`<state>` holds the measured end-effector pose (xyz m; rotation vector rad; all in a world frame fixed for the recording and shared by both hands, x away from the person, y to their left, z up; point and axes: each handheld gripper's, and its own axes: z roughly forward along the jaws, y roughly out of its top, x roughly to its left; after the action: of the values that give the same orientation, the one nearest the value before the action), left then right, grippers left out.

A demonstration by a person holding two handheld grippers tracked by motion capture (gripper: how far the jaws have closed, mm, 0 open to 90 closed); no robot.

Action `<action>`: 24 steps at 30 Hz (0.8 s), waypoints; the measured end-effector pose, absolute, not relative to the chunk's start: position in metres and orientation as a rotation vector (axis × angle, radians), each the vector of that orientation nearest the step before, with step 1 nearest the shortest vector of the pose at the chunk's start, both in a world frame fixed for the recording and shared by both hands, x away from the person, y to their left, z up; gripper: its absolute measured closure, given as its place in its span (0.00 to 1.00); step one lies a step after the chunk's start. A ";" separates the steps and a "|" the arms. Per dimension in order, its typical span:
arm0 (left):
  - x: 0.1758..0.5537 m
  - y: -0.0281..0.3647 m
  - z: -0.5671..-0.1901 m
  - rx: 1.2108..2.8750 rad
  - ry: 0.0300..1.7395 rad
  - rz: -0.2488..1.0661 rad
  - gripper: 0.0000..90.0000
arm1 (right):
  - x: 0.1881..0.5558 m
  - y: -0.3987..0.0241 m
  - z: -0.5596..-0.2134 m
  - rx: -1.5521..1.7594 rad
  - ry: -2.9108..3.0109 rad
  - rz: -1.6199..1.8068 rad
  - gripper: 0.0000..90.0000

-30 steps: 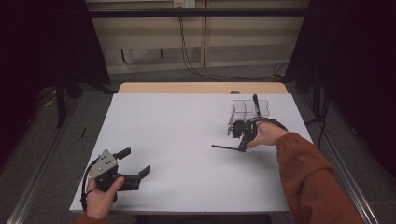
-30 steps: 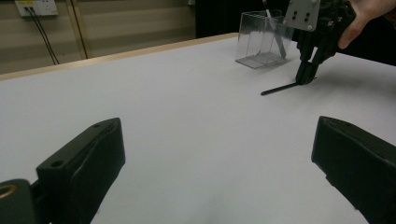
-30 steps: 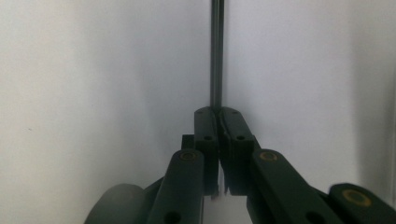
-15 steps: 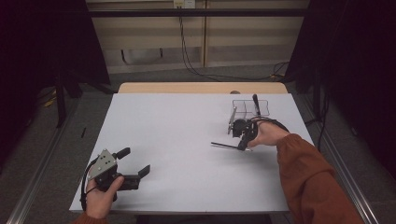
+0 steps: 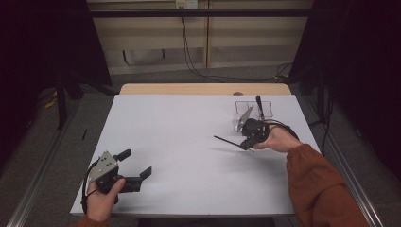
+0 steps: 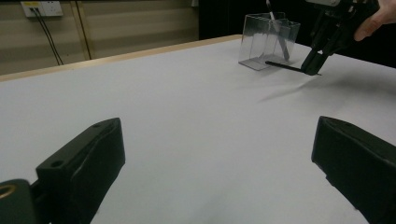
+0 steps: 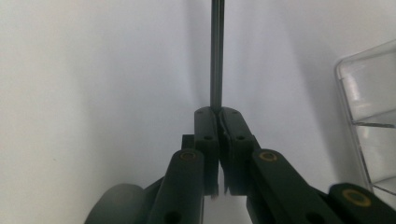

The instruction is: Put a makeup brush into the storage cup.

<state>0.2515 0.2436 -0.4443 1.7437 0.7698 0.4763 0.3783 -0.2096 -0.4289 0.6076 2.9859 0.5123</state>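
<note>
A thin black rod (image 5: 226, 140) (image 7: 216, 56) (image 6: 283, 67) sticks out level from my right gripper (image 5: 243, 145) (image 7: 217, 113) (image 6: 312, 70), which is shut on one end of it. The rod hangs just above the white table, with its shadow below it. Just behind the gripper stands a clear plastic box (image 5: 265, 109) (image 6: 261, 44) (image 7: 369, 88) with a slim dark stick (image 5: 258, 103) leaning upright in it. My left gripper (image 5: 135, 163) (image 6: 219, 158) rests near the front left of the table, open, with nothing between its jaws.
The white table top (image 5: 189, 127) stretches between the two hands. A wooden strip (image 5: 203, 89) runs along its far edge. Cables (image 5: 189, 52) hang down the wall behind, and dark curtains flank both sides.
The right gripper has lifted the rod's free end slightly off the table. The left hand has stayed put.
</note>
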 end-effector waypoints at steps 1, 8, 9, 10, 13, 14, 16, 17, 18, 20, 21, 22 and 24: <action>0.252 0.244 -0.444 1.744 0.769 0.477 0.03 | 0.378 -0.211 -0.428 0.625 2.976 0.545 0.96; 0.251 0.244 -0.444 1.738 0.774 0.482 0.03 | 0.373 -0.217 -0.424 0.641 2.892 0.748 0.96; 0.251 0.245 -0.444 1.738 0.774 0.482 0.03 | 0.371 -0.216 -0.424 0.647 2.872 0.762 0.96; 0.251 0.244 -0.444 1.736 0.777 0.481 0.03 | 0.370 -0.216 -0.424 0.657 2.861 0.787 0.96; 0.251 0.245 -0.444 1.738 0.772 0.484 0.03 | 0.369 -0.217 -0.425 0.678 2.824 0.869 0.96; 0.251 0.245 -0.444 1.737 0.772 0.484 0.03 | 0.368 -0.218 -0.425 0.681 2.809 0.881 0.96; 0.251 0.245 -0.444 1.737 0.773 0.484 0.03 | 0.366 -0.218 -0.426 0.684 2.803 0.928 0.96; 0.251 0.245 -0.444 1.737 0.772 0.483 0.03 | 0.364 -0.218 -0.425 0.690 2.785 0.943 0.96; 0.251 0.245 -0.444 1.737 0.771 0.482 0.03 | 0.363 -0.217 -0.425 0.686 2.789 0.964 0.96; 0.251 0.244 -0.443 1.738 0.768 0.481 0.03 | 0.360 -0.217 -0.424 0.707 2.756 1.000 0.96; 0.251 0.244 -0.443 1.738 0.765 0.482 0.03 | 0.359 -0.217 -0.423 0.712 2.753 1.034 0.96; 0.251 0.244 -0.443 1.736 0.764 0.483 0.03 | 0.357 -0.217 -0.423 0.718 2.724 1.063 0.96; 0.250 0.244 -0.442 1.734 0.764 0.481 0.03 | 0.355 -0.218 -0.423 0.734 2.702 1.117 0.96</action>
<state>0.2503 0.2437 -0.4425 1.7341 0.7645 0.4815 0.3546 -0.2180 -0.4228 0.7345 2.7016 1.1168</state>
